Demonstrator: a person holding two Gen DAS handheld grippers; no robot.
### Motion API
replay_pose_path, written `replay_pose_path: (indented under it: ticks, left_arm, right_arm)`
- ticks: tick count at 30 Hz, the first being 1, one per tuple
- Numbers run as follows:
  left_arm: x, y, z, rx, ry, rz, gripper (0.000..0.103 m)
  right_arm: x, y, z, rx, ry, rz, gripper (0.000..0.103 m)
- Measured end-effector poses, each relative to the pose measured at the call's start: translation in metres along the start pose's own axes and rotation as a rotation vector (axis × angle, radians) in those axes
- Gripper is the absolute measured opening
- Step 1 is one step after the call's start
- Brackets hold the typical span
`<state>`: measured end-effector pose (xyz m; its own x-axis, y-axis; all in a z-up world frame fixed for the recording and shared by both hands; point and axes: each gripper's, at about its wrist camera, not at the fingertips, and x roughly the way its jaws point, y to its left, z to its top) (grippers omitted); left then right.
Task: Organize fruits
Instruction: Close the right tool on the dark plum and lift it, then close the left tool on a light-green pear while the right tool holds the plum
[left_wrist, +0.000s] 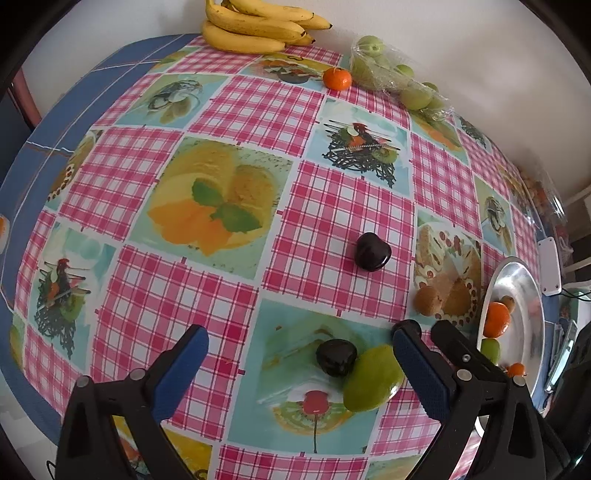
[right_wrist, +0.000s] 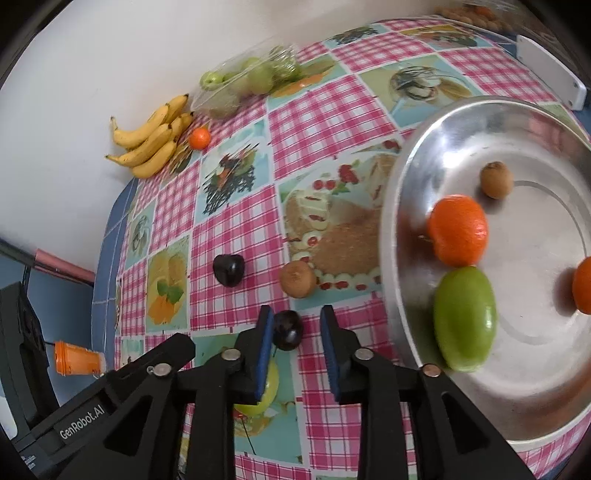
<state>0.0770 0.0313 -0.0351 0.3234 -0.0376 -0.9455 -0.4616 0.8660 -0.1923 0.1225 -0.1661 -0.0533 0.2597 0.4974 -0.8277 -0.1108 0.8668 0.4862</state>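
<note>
Plum (right_wrist: 287, 329) on the tablecloth (right_wrist: 236, 236) sits between the right gripper (right_wrist: 296, 332) fingers, hugging the left pad, jaws narrow, looks not squeezed | left gripper (left_wrist: 299, 354) spread wide over plum and green fruit (left_wrist: 373, 376) | tray (right_wrist: 406, 184) just right

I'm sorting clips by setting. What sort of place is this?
Most likely a home kitchen or dining corner: a table against a plain wall under a checked, food-printed tablecloth, loose bananas and bagged green fruit, and a metal tray holding fruit.

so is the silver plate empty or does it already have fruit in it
Not empty. The silver plate already holds an orange, a green fruit, a small brown fruit, and a second orange at the edge.
</note>
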Motion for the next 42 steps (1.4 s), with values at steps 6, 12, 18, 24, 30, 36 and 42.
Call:
replay_pose_path:
  ticks: [6,12,18,24,30,36,42]
  left_arm:
    - [0.0,0.01,0.002,-0.048,-0.002,0.009,0.101]
    - [-0.002,0.02,0.003,-0.094,-0.008,0.021,0.101]
    - [-0.001,0.018,0.003,-0.087,-0.003,0.021,0.101]
    - [0.0,0.02,0.003,-0.092,-0.003,0.026,0.101]
    - [-0.001,0.02,0.003,-0.089,-0.006,0.03,0.101]
    - [-0.002,0.017,0.003,-0.073,-0.01,0.027,0.101]
    - [-0.002,0.009,0.002,-0.037,-0.001,0.006,0.1]
  right_arm:
    - [0.013,0.006,-0.001,-0.007,0.024,-0.005,0.033]
    - [0.028,0.016,-0.005,-0.045,0.054,-0.039,0.033]
    - [0.03,0.029,-0.007,-0.123,0.04,-0.114,0.033]
    - [0.028,0.03,-0.008,-0.138,0.035,-0.122,0.031]
    - [0.016,0.022,-0.004,-0.097,0.008,-0.088,0.027]
    - [0.0,0.018,0.002,-0.069,-0.033,-0.047,0.027]
    - [-0.01,0.003,0.003,-0.016,-0.034,-0.076,0.027]
